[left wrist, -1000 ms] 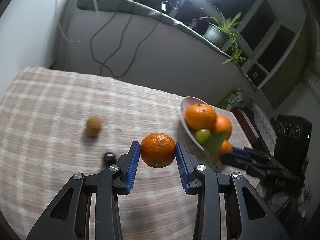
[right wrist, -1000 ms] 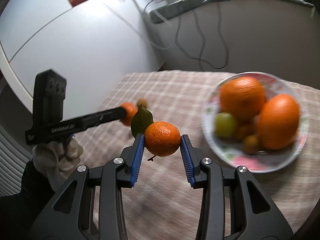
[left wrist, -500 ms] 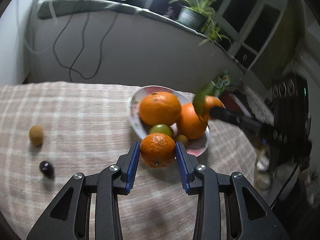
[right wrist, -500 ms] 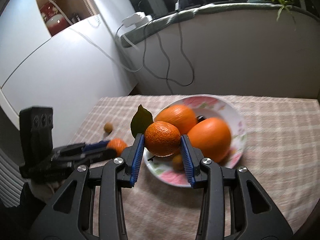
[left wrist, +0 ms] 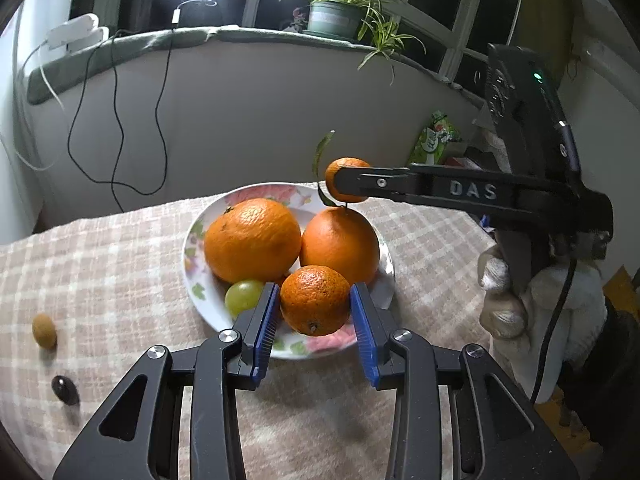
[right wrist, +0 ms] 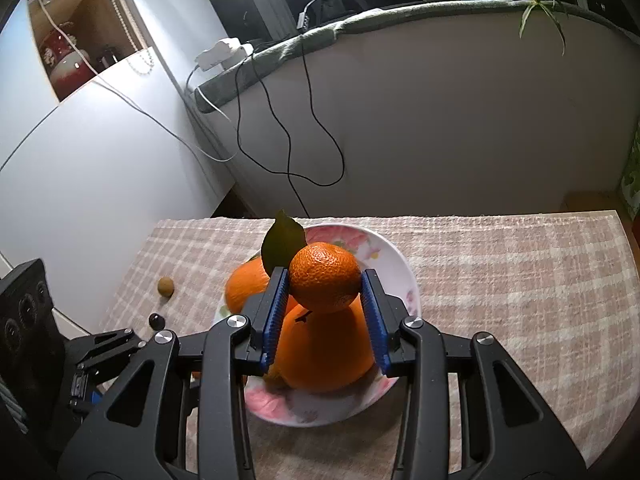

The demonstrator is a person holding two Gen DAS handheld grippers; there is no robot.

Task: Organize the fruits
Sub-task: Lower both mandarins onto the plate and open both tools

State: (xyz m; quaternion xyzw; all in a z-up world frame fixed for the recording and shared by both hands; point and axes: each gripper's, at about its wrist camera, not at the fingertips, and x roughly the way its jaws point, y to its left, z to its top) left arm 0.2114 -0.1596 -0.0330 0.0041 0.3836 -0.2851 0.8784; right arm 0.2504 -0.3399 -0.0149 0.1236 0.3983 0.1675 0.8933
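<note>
My left gripper (left wrist: 315,316) is shut on a mandarin (left wrist: 314,299), held over the near rim of the flowered plate (left wrist: 192,256). The plate holds two big oranges (left wrist: 252,239) and a green grape (left wrist: 243,298). My right gripper (right wrist: 325,306) is shut on a mandarin with a leaf (right wrist: 324,276), held just above the oranges on the plate (right wrist: 404,272). It also shows in the left wrist view (left wrist: 346,180). A small brown fruit (left wrist: 44,330) and a dark grape (left wrist: 65,390) lie on the checked cloth to the left.
The table with the checked cloth (left wrist: 100,272) stands against a grey wall with hanging cables (left wrist: 116,120). A potted plant (left wrist: 332,20) stands on the sill. A green packet (left wrist: 434,142) is at the back right. The table's right edge (right wrist: 624,240) is near.
Both grippers have moved over the plate with their mandarins. The right mandarin is now above the oranges; the left one is at the plate's near rim.
</note>
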